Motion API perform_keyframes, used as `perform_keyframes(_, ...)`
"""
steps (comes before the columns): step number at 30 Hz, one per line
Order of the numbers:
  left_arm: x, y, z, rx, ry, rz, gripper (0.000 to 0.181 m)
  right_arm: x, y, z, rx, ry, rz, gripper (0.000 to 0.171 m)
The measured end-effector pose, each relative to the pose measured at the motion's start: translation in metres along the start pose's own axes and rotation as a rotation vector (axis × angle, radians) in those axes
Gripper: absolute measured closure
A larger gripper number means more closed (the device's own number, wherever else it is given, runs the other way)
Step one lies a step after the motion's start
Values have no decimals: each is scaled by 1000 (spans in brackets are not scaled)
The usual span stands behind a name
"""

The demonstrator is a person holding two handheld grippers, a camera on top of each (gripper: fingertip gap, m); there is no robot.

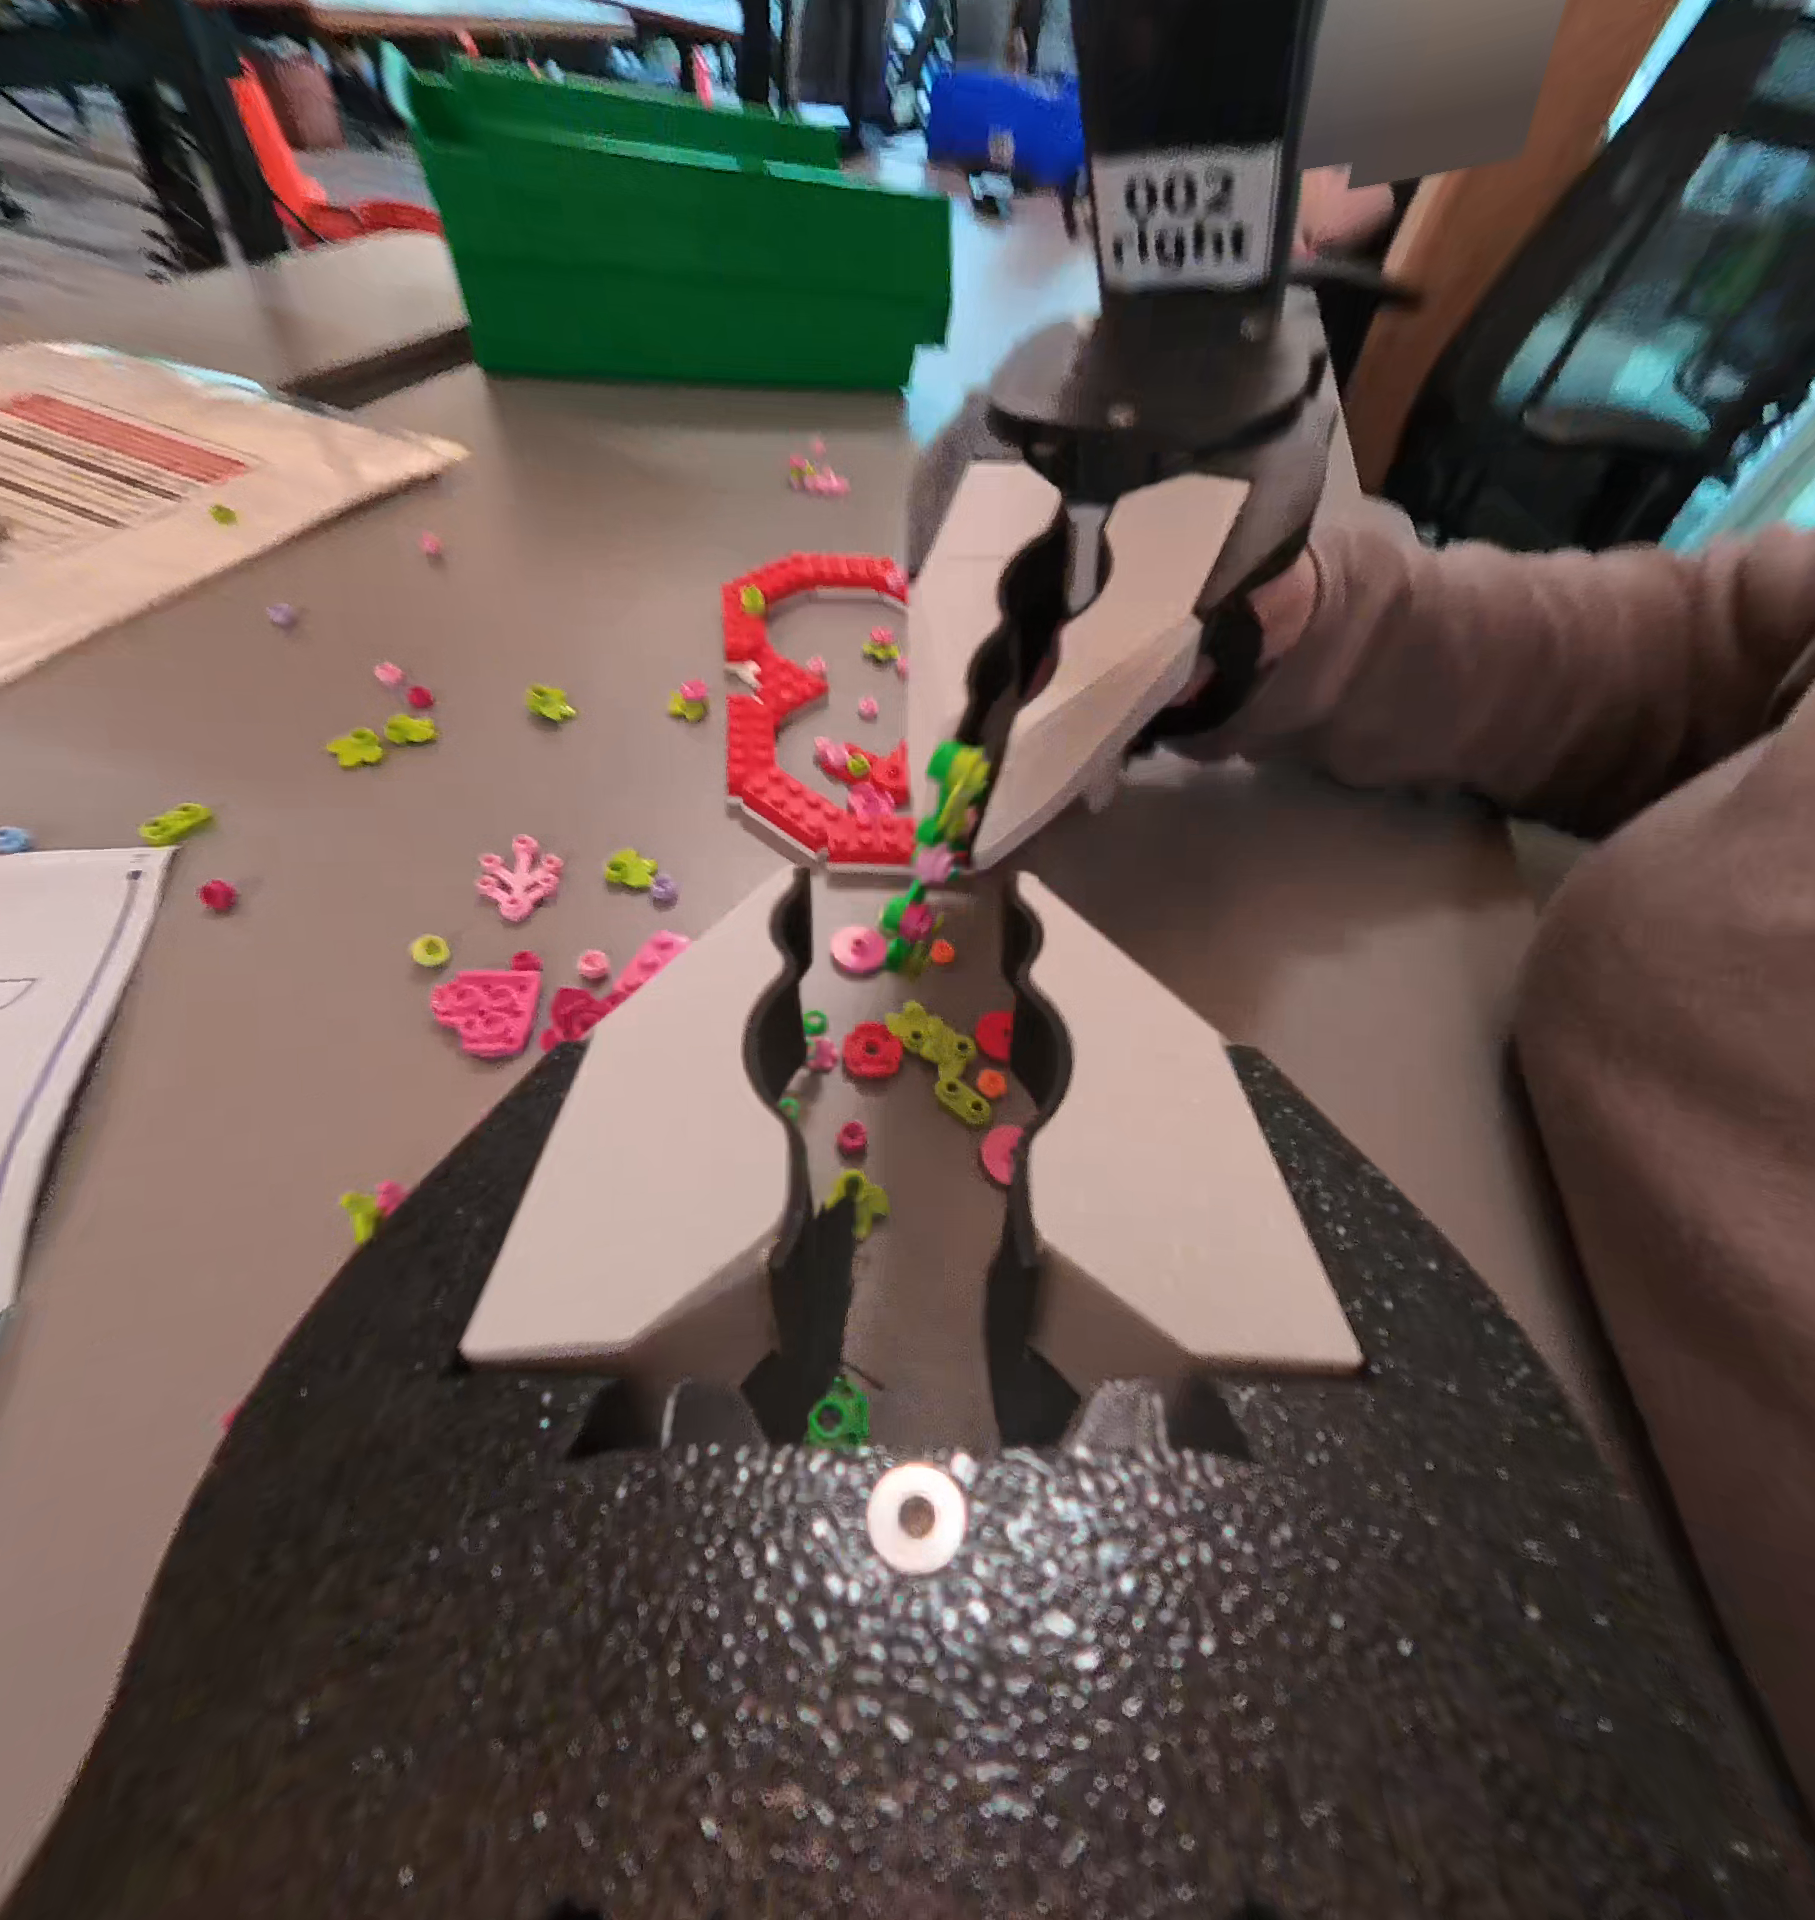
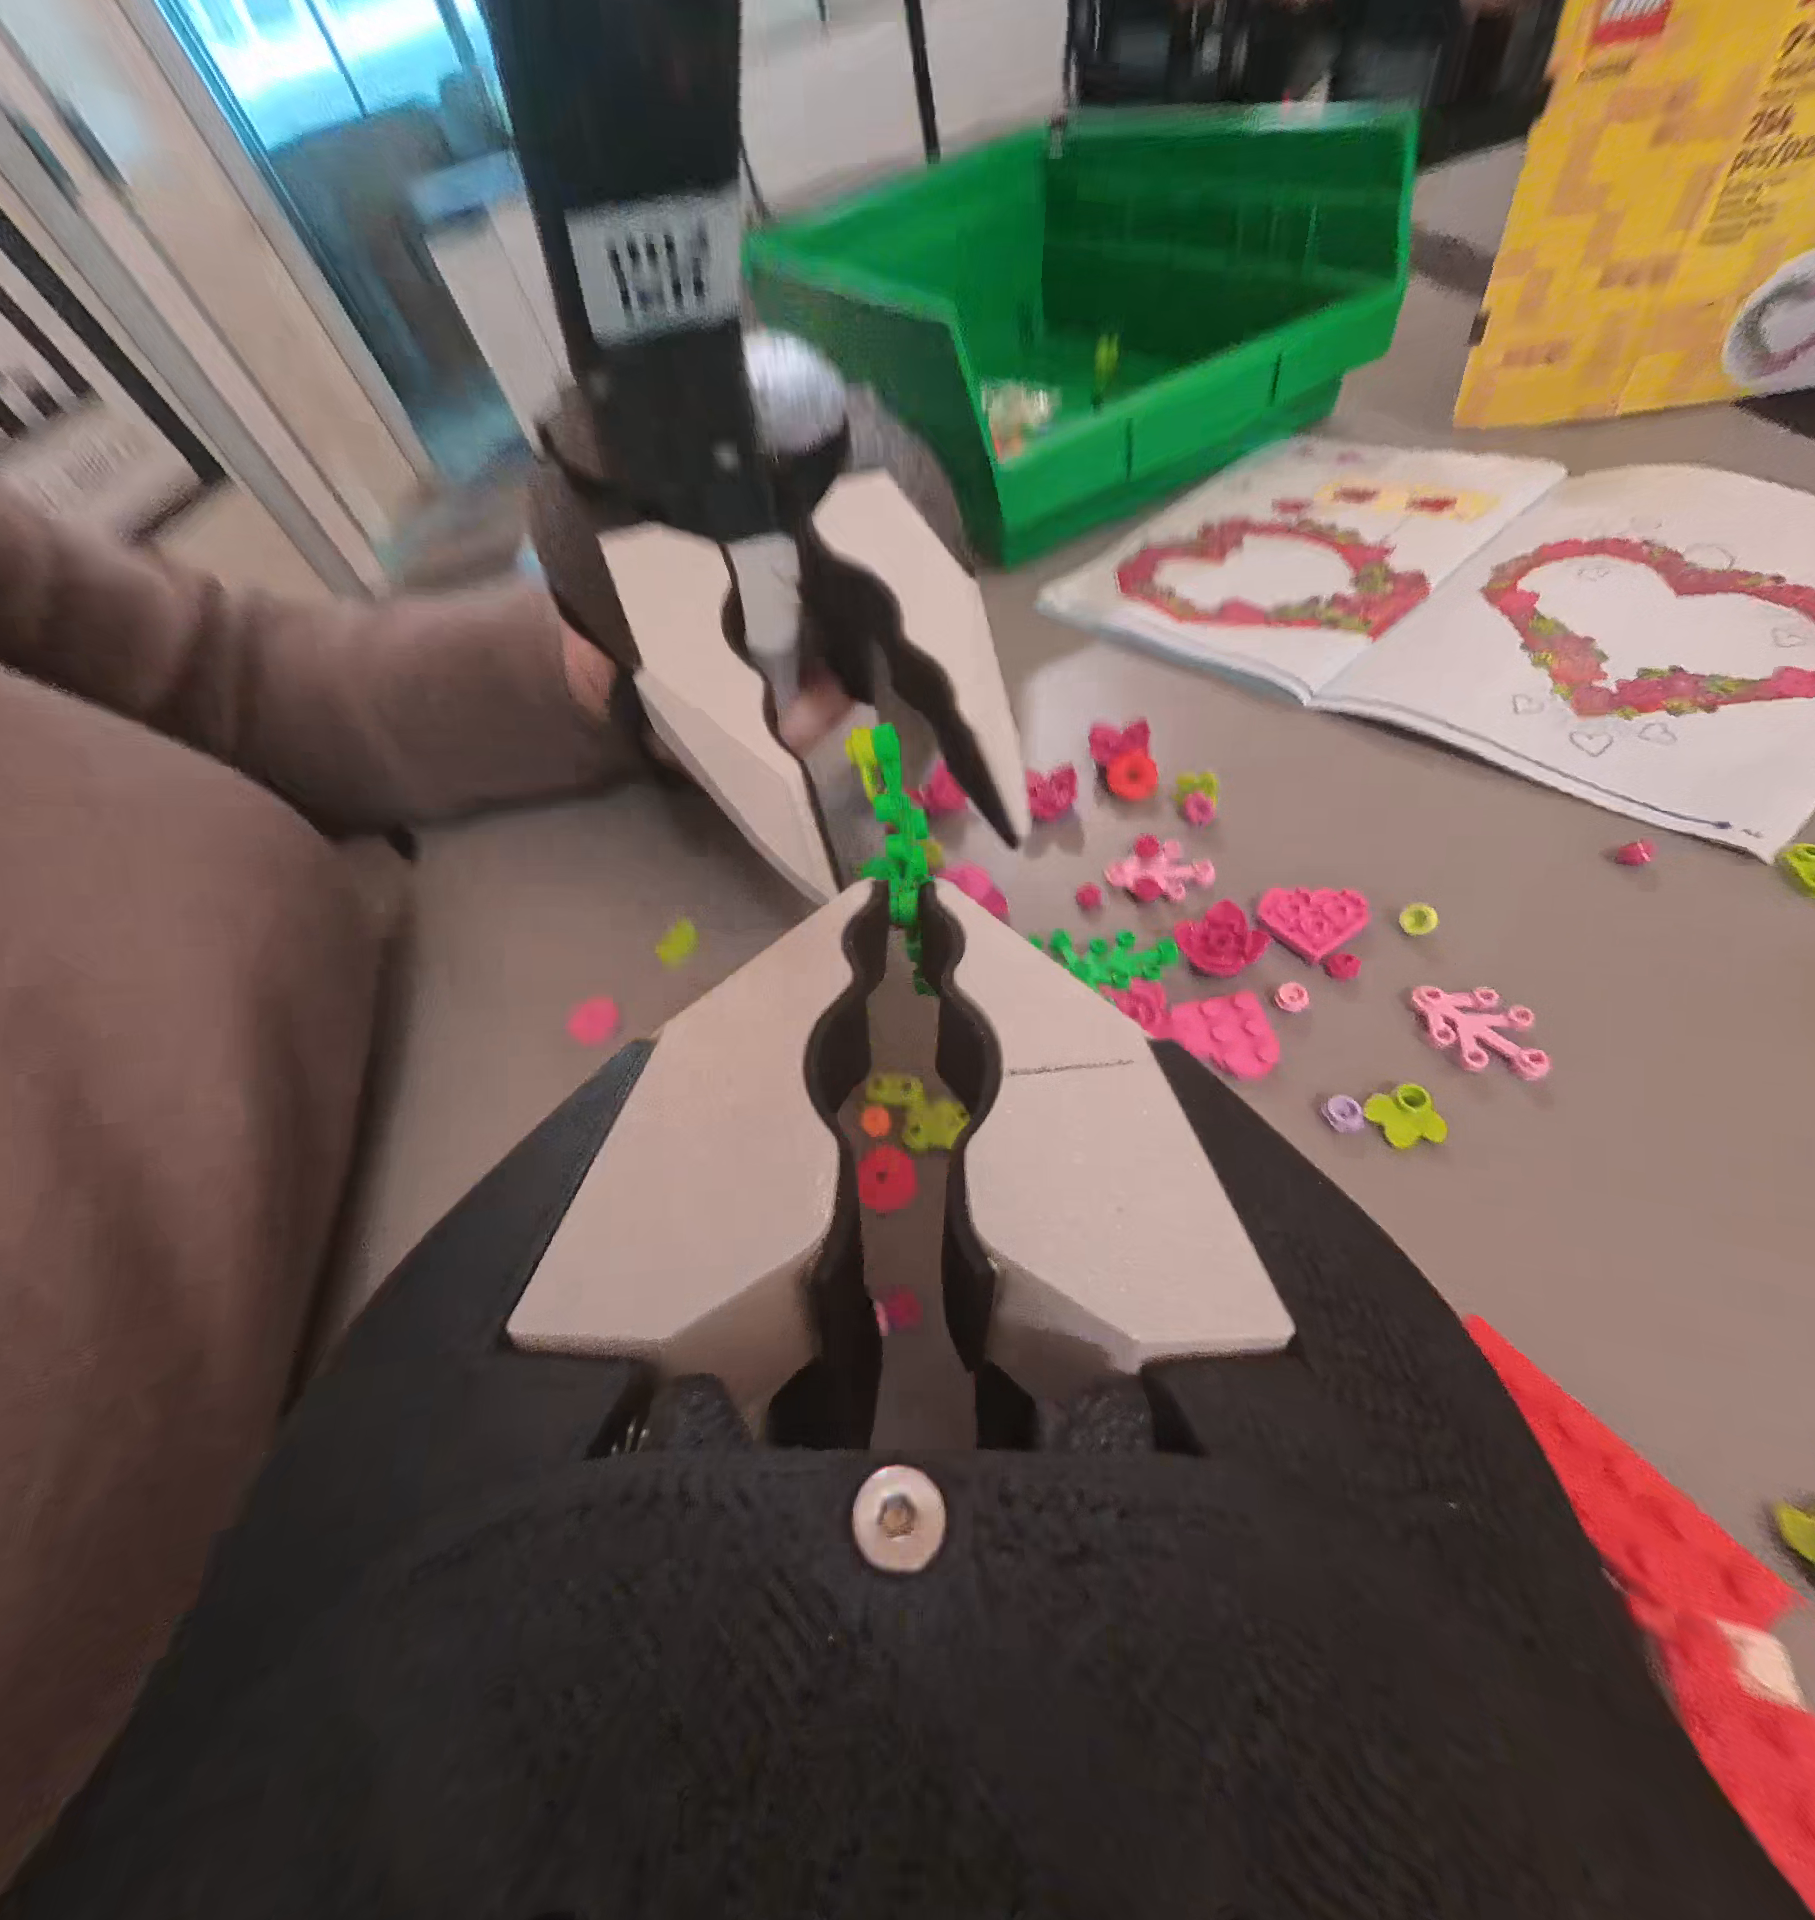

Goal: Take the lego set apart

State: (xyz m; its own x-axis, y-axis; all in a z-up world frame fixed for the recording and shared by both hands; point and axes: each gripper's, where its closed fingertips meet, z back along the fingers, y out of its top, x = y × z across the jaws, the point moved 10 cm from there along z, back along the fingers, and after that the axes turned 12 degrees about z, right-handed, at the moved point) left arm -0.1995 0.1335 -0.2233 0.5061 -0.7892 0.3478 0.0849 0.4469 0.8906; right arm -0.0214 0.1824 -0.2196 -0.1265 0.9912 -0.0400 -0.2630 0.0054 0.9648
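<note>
The green vine is held in mid-air above the table, pinched by the right gripper. The left gripper is open just beside it; w/ its tips, the loose end should be clamped, then twisted off gently. The red plate lies behind the vine.

loose lego bits litter the table everywhere; the green bin and open booklet block the far side.

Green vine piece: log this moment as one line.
stage: pulling apart | right gripper: shut on green vine piece | left gripper: open, tips near vine | red heart frame: on table, mostly stripped
</note>
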Motion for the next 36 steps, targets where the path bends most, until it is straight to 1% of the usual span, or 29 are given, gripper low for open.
perform_keyframes(1, -2, 2, 3, 33, 2, 13, 149, 1, 1, 1, 67, 7, -36, 167)
perform_keyframes(2, -2, 3, 5, 55, -20, 32, 153, 2, 2, 2, 121, 16, -65, 167)
perform_keyframes(4, -3, 4, 6, 89, -96, 102, 161, 2, 3, 3, 189, 35, -102, 167)
perform_keyframes(6, -3, 4, 6, 109, -172, 151, 171, 2, 4, 2, 214, 59, -118, 167)
perform_keyframes(7, -2, 4, 5, 118, -189, 150, 172, 1, 4, 1, 212, 64, -118, 167)
perform_keyframes(9, -1, 3, 5, 123, -168, 106, 176, 1, 3, -1, 195, 50, -110, 167)
perform_keyframes(11, -1, 2, 3, 101, -82, 68, 177, 3, 3, -2, 163, -51, -88, 165)
perform_keyframes(13, -3, 0, 1, 55, 25, 44, 177, 4, 4, -2, 100, -189, -18, 150)
perform_keyframes(15, -3, -1, 0, 18, 130, -1, 177, 0, 6, -5, 43, -283, 48, 141)
perform_keyframes(17, -3, -3, -2, -27, 251, -73, 177, -2, 6, -10, 10, -349, 53, 139)
perform_keyframes(21, 3, -5, -7, -104, 479, -285, 177, -4, 4, -19, 57, -321, -87, 140)
perform_keyframes(23, 5, -6, -9, -128, 552, -366, 177, 0, 2, -20, 94, -294, -183, 140)
perform_keyframes(29, 12, -9, -14, -174, 698, -594, 178, 11, -8, -16, 190, -197, -457, 144)
perform_keyframes(33, 17, -9, -16, -175, 751, -677, 177, 15, -11, -13, 204, -164, -518, 154)
perform_keyframes(36, 19, -8, -17, -172, 786, -717, 177, 15, -13, -14, 194, -117, -555, 153)
